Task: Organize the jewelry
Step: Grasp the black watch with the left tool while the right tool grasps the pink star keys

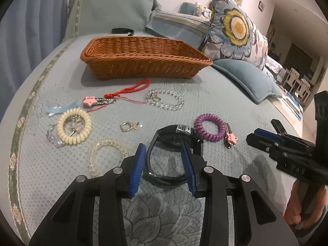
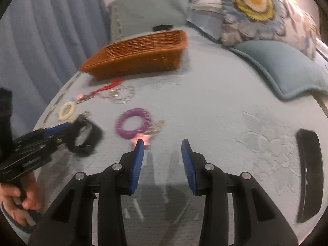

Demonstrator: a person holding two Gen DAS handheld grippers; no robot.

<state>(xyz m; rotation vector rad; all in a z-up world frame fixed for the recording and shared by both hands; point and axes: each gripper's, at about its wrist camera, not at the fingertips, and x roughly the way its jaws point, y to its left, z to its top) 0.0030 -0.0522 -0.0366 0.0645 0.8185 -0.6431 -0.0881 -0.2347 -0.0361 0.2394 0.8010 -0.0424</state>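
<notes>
A brown wicker basket stands at the back of the bed; it also shows in the right wrist view. My left gripper is open, its jaws straddling a black watch that lies on the bedspread. A purple coil bracelet with a pink star charm lies just right of the watch. My right gripper is open and empty, just in front of the purple coil bracelet and apart from it. The left gripper shows in that view at the watch.
A cream coil bracelet, a clear coil bracelet, a crystal bead bracelet, a red cord, a pink star clip and small rings lie on the bedspread. A black hair comb lies right. Pillows stand behind.
</notes>
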